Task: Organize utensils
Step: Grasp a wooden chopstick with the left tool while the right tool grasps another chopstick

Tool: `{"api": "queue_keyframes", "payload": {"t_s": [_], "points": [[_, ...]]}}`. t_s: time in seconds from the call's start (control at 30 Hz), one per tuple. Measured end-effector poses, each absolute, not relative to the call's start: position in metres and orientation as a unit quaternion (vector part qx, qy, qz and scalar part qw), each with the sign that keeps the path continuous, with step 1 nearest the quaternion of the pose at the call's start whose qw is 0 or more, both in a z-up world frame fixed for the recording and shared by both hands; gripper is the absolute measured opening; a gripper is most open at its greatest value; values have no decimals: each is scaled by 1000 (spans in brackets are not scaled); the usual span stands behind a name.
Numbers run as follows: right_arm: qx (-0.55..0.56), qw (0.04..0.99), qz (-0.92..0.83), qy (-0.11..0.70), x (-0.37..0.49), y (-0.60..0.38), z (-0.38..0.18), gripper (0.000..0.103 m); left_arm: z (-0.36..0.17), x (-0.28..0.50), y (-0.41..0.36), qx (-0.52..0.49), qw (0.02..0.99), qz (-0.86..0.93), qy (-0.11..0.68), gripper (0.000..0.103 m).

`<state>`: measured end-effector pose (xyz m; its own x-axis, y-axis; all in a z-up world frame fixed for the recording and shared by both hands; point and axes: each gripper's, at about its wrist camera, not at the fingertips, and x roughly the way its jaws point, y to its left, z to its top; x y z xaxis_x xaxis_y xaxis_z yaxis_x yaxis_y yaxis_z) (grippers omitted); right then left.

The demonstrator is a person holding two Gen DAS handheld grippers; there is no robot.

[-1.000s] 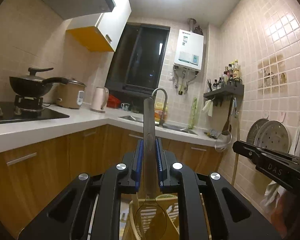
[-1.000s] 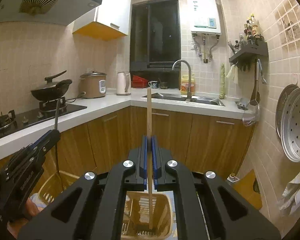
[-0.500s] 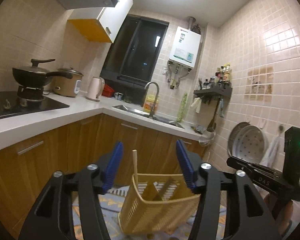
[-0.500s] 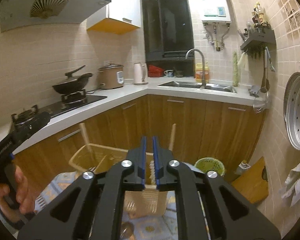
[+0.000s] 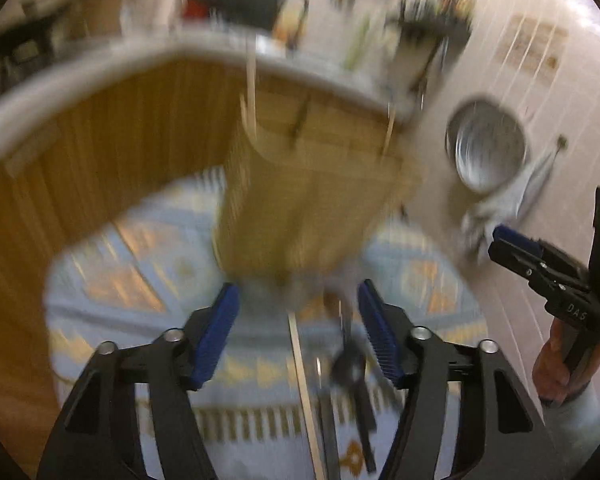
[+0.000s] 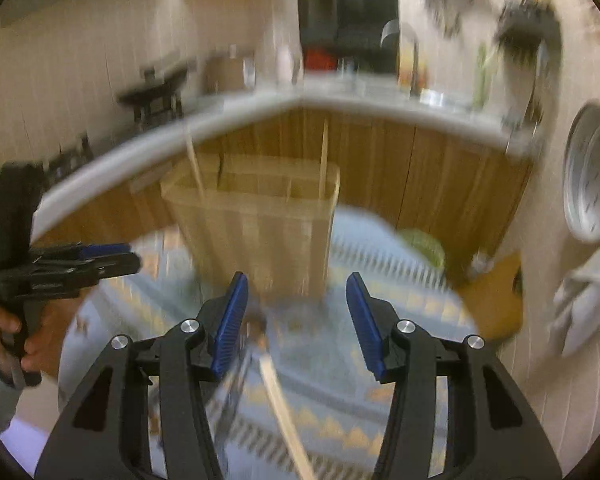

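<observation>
A pale yellow slatted plastic utensil basket (image 5: 312, 208) stands upright on a light blue patterned mat (image 5: 140, 248) in front of the wooden base cabinets (image 5: 100, 128), at the centre of both wrist views, which are heavily motion-blurred. Several thin pale wooden sticks (image 5: 251, 92) rise from its compartments, one near the left wall and one near the right wall (image 6: 323, 160); which compartment each occupies cannot be told. On the mat on the near side of the basket lie loose utensils: a long pale wooden stick (image 5: 306, 396) running toward the camera, and just right of it a dark-handled utensil (image 5: 352, 364) whose type is blurred. The left gripper (image 5: 298, 332) hovers above these items with its blue-padded jaws spread wide and nothing between them. The right gripper (image 6: 296, 312) likewise has its jaws wide apart and empty, aimed at the base of the basket, with a pale stick (image 6: 284, 408) on the mat below it. Each gripper appears at the edge of the other's view, held by a hand (image 6: 4, 336). A white countertop (image 6: 180, 128) runs above the cabinets, and round metal trays (image 6: 592, 176) hang on the tiled right wall.
</observation>
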<state>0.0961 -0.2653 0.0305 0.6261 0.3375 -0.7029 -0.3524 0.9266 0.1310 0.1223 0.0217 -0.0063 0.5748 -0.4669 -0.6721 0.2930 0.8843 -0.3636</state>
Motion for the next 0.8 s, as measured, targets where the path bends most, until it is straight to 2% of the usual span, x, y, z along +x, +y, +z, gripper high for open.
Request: {"api": "queue_keyframes", "payload": {"t_s": [0.07, 0.17, 0.2, 0.3, 0.33, 0.5, 0.63, 0.73, 0.8], "points": [[-12, 875, 203, 440, 102, -262, 9, 37, -27, 131, 16, -103, 858, -221, 452, 47], [-12, 830, 223, 512, 110, -255, -22, 33, -50, 139, 0, -68, 831, -234, 500, 47], [-20, 817, 224, 530, 111, -252, -32, 32, -56, 140, -5, -54, 826, -234, 509, 43], [-52, 802, 224, 552, 110, -241, -49, 30, -67, 143, -17, -18, 814, -228, 534, 32], [-61, 797, 225, 557, 109, -237, -53, 30, -71, 143, -21, -6, 810, -228, 540, 32], [-90, 783, 220, 575, 111, -227, -69, 30, -72, 144, -31, 14, 813, -216, 540, 32], [-109, 770, 216, 591, 114, -220, -83, 20, -73, 147, -34, 22, 812, -214, 543, 31], [-121, 772, 216, 586, 113, -215, -84, 18, -71, 150, -34, 23, 809, -216, 546, 31], [-123, 771, 217, 586, 112, -214, -84, 17, -69, 155, -36, 26, 809, -208, 549, 19]]}}
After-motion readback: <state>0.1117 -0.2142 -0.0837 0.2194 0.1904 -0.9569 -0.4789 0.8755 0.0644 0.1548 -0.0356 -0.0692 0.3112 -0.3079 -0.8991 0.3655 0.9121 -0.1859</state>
